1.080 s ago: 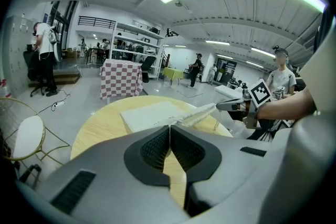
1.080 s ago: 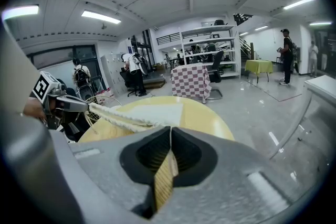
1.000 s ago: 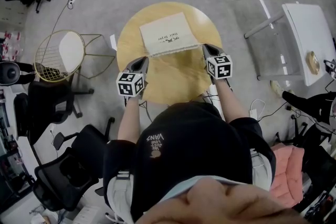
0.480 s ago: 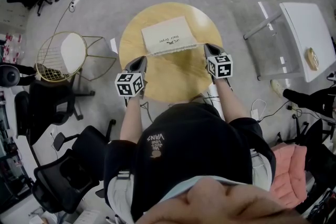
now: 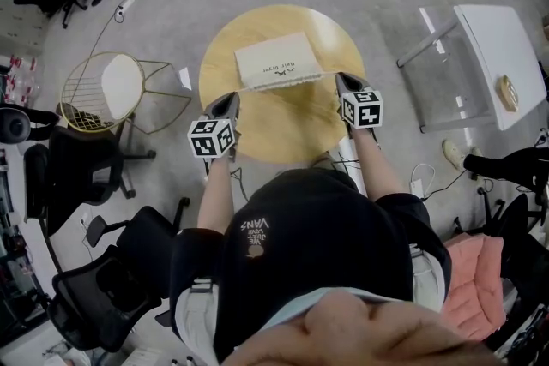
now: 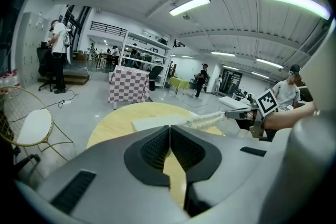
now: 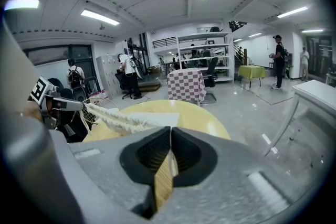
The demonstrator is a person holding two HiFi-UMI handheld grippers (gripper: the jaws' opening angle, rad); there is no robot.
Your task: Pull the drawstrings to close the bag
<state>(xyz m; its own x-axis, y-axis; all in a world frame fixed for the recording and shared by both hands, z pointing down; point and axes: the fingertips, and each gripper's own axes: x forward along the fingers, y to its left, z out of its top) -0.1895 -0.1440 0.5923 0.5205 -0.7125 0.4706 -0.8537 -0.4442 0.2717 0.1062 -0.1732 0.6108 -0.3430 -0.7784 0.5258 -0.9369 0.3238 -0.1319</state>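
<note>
Flat on the round yellow wooden tabletop (image 5: 283, 129) lies the cream fabric drawstring bag (image 5: 274, 60), a little dark print on its upper face. Its mouth edge (image 5: 283, 81) faces the person and is bunched into small gathers along its whole width.

The left tool (image 5: 230, 99) sits just off the left end of that mouth, low over the tabletop, with its marker cube toward the person. In the left gripper view its jaws are pressed together, with only a thin seam between the ribbed pads (image 6: 157, 147). The ruffled mouth (image 6: 207, 119) runs from just behind their tips across to the other tool.

The right tool (image 5: 341, 79) mirrors it at the right end of the mouth. In the right gripper view its jaws are likewise closed tight. The gathered cream fabric (image 7: 121, 119) stretches from their tips toward the left tool. The cord itself is too thin to make out in any view.

A gold wire chair with a white seat (image 5: 99, 90) stands on the floor to the left of the tabletop, well apart from the bag.
</note>
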